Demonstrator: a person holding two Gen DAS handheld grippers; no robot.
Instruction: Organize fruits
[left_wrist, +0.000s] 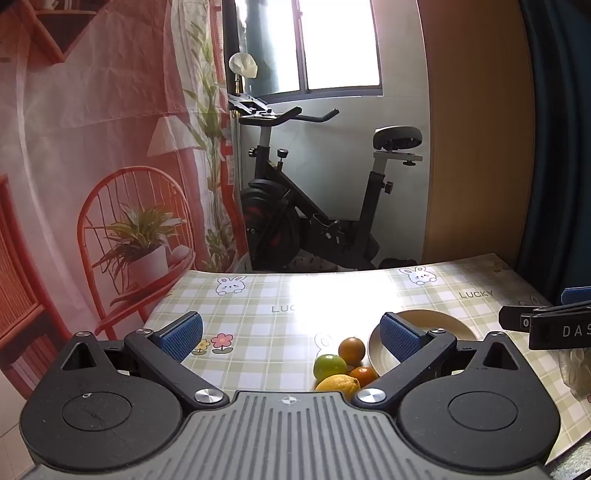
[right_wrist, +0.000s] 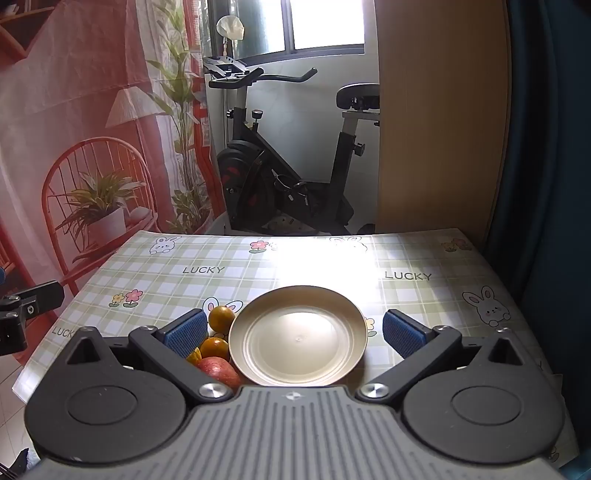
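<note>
Item 1: left gripper (left_wrist: 291, 338), lower centre of left wrist view, jaws spread wide, blue pads (left_wrist: 183, 336) apart, nothing between them. Item 2: right gripper (right_wrist: 295, 334), lower centre of right wrist view, jaws likewise wide, nothing clamped; hangs above the near rim of the plate. Item 3: plate (right_wrist: 258, 321), cream, round, no fruit on it, centre of right view, on checked tablecloth (right_wrist: 166, 266) w/ bunnies, flowers, "LUCKY" print. Item 4: fruit cluster, on cloth just left of plate. Left view, lower centre-right: brown-orange fruit (left_wrist: 351, 350), green citrus (left_wrist: 329, 365), lemon (left_wrist: 339, 384), small orange (left_wrist: 364, 373) nearest the plate rim. Right view, lower left of plate: orange (right_wrist: 221, 317) at rim, second orange (right_wrist: 214, 349), red apple (right_wrist: 218, 371) partly hidden behind gripper body. Whether fruits touch the plate: cannot tell. Background, both views: exercise bike (left_wrist: 306, 199) under window, printed red curtain (left_wrist: 92, 166) left, wood panel (left_wrist: 476, 129) right.
</note>
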